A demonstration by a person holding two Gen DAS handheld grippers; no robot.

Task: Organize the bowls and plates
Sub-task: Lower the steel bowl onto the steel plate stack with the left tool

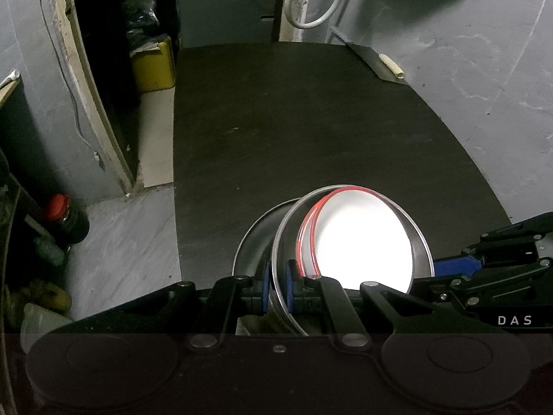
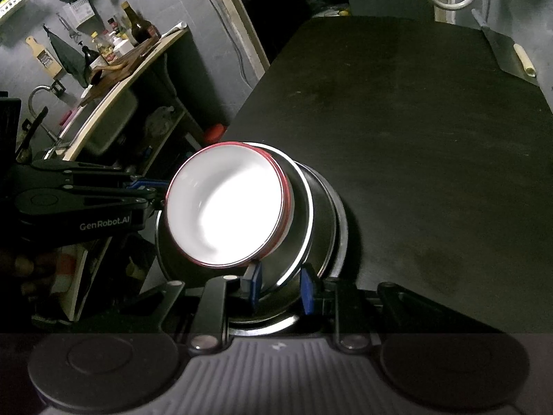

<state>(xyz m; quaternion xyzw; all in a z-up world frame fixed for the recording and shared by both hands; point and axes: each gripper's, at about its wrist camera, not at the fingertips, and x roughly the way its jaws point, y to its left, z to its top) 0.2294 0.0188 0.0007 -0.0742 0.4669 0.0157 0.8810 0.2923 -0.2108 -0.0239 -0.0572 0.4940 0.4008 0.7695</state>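
The left gripper (image 1: 276, 285) pinches the near-left rim of the steel dish (image 1: 420, 242) while the right gripper (image 2: 281, 288) clamps its opposite rim, the white bowls (image 2: 224, 207) nested inside, tilted over the tabletop's (image 1: 311, 121) near-left corner.

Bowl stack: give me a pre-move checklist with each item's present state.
1. Left tongs clamp the steel bowl rim: ok.
2. Right tongs straddle steel rims: ok; firm contact: cannot tell.
3. White bowl nested inside steel bowl: ok, though tilted.
4. White bowl held by any tongs: not ok, it sits loose.
5. Dark table ahead free for set-down: ok.
6. Stack bottom resting on table: cannot tell.
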